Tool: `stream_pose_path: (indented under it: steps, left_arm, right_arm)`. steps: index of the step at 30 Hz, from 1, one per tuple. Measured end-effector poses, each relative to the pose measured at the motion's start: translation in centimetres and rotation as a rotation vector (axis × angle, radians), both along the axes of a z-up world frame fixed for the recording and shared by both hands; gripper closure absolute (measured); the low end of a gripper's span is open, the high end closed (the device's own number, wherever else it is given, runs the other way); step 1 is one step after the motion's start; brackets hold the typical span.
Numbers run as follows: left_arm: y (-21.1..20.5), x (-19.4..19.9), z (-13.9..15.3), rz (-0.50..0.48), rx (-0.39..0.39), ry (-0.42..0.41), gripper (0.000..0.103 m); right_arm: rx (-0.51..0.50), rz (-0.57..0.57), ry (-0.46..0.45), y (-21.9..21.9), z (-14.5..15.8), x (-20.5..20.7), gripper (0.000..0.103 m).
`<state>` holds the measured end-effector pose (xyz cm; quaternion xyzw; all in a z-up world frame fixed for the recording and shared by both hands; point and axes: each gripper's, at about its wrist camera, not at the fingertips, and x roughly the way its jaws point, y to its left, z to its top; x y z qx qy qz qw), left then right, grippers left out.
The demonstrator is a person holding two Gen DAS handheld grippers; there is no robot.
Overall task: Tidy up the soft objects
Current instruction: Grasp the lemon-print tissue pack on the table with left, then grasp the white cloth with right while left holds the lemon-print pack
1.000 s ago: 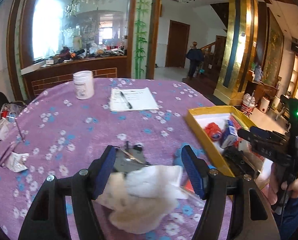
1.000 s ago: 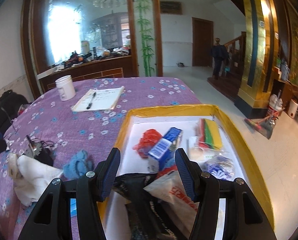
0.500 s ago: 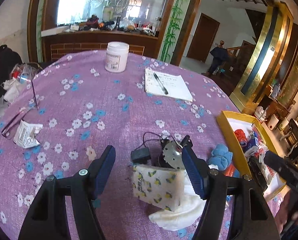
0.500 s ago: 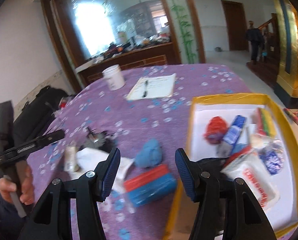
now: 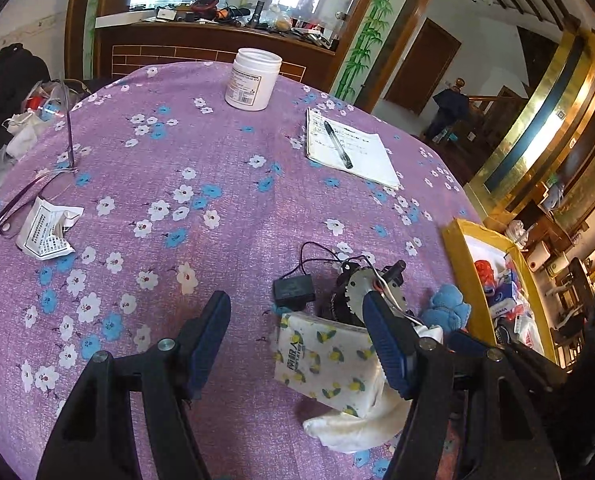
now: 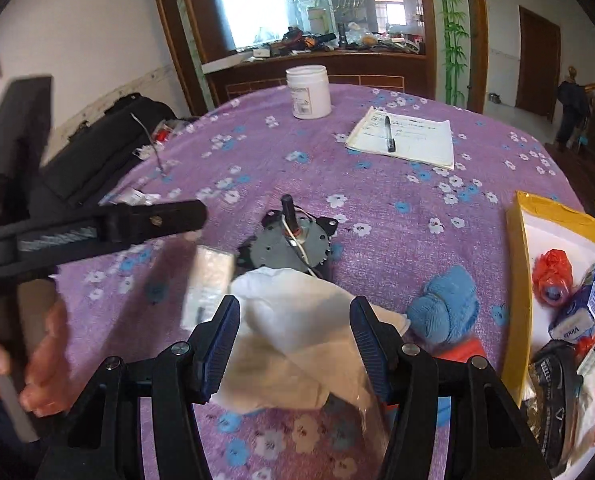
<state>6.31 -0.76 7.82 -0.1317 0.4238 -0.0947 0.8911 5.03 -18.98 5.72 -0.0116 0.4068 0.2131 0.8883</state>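
Note:
A white cloth lies crumpled on the purple flowered tablecloth, right between the open fingers of my right gripper. In the left wrist view the cloth shows under a lemon-print tissue pack. My left gripper is open and empty above the table, left of the pack. A blue soft toy lies right of the cloth, also in the left wrist view. The yellow-rimmed box on the right holds a red soft ball and packets.
A grey motor with wires sits just behind the cloth. A white jar, a notepad with pen, glasses and a crumpled paper lie further off. A black bag sits at the table's left edge.
My right gripper swung left from over the box to the white cloth. My left gripper rose and shifted left, off the cloth; the tissue pack now shows on it.

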Motion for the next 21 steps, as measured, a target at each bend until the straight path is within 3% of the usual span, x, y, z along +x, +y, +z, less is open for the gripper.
stream_pose_path:
  steps: [1, 2, 3, 4, 6, 11, 13, 16, 21]
  left_arm:
    - [0.0, 0.0, 0.0, -0.001, 0.002, 0.002, 0.035]
    - [0.0, 0.0, 0.0, -0.002, 0.005, 0.003, 0.035]
    - [-0.1, 0.0, 0.0, -0.005, 0.009, 0.004, 0.035]
    - [-0.2, 0.0, 0.0, -0.007, 0.011, 0.004, 0.035]
    - [-0.3, 0.0, 0.0, -0.011, 0.014, 0.005, 0.035]
    - [-0.6, 0.4, -0.6, -0.026, 0.006, 0.043, 0.030]
    - [-0.9, 0.6, -1.0, -0.057, -0.016, 0.071, 0.027]
    - [-1.5, 0.9, -1.6, -0.066, 0.029, 0.104, 0.023]
    - [-2.1, 1.0, -2.2, -0.100, 0.032, 0.125, 0.020]
  right_arm:
    - [0.010, -0.003, 0.001, 0.0, -0.3, 0.1, 0.042]
    - [0.034, 0.004, 0.008, -0.1, -0.8, 0.2, 0.056]
    - [0.045, 0.020, 0.024, -0.2, -1.3, 0.3, 0.088]
    - [0.054, 0.028, 0.037, -0.4, -1.4, 0.2, 0.091]
    - [0.129, 0.022, 0.026, -1.7, -0.9, -0.1, 0.093]
    - [0.245, -0.079, -0.184, -5.8, 3.0, -2.2, 0.094]
    - [0.290, -0.110, -0.195, -7.0, 3.3, -2.3, 0.094]
    - [0.299, -0.130, -0.175, -7.4, 3.0, -1.9, 0.095]
    - [0.363, -0.091, -0.178, -7.6, 3.4, -1.9, 0.094]
